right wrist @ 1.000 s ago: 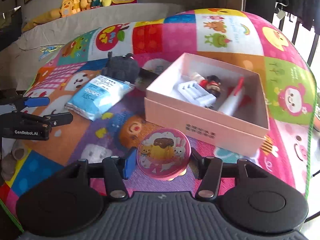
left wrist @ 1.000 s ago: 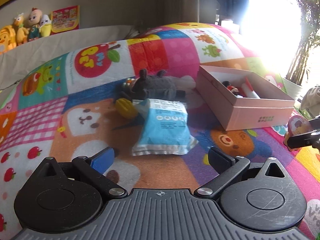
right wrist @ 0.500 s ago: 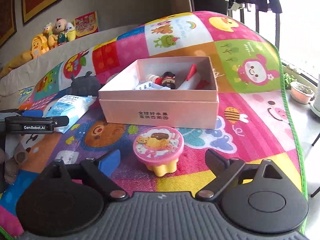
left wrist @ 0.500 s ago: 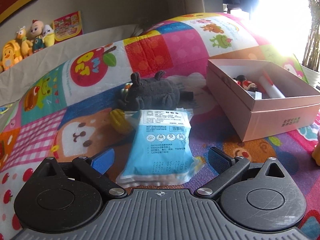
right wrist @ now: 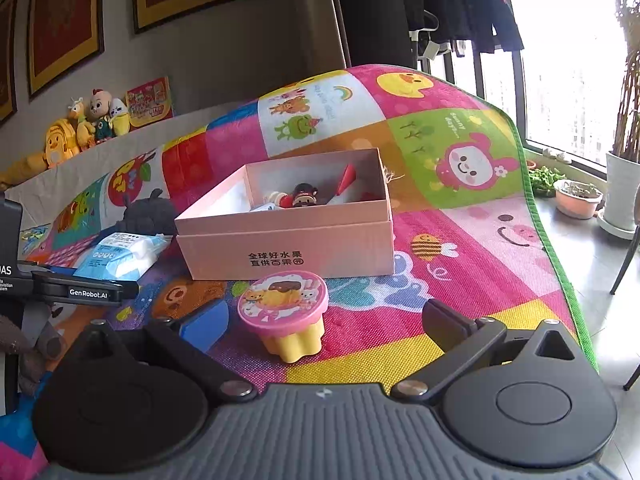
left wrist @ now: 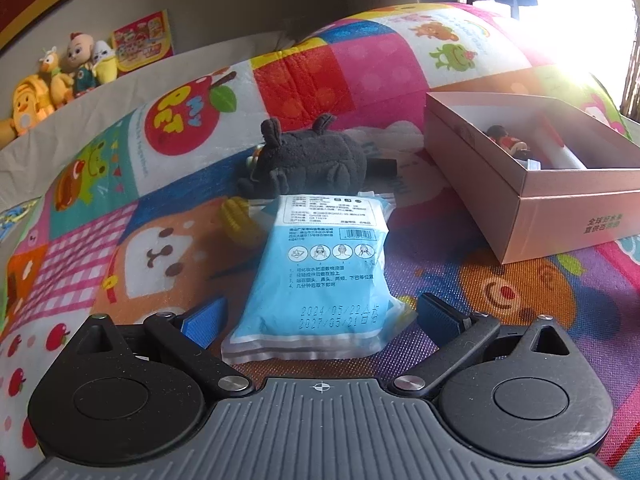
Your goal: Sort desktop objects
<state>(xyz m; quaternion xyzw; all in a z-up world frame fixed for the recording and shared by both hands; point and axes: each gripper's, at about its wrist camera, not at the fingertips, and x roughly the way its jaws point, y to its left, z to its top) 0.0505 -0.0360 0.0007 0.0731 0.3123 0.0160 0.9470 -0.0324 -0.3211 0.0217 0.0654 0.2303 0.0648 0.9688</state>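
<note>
Our right tongs (right wrist: 324, 322) opening, pudding cup (right wrist: 286, 320) loose between them on mat (right wrist: 460, 280), before pink box (right wrist: 288, 252). Our left tongs (left wrist: 320, 316) apart, straddling blue pack (left wrist: 320, 276).

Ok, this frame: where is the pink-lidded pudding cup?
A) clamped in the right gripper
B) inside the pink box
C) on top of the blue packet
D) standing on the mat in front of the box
D: the pudding cup stands on the mat before the pink box, free between the opening jaws of the right gripper.
</note>
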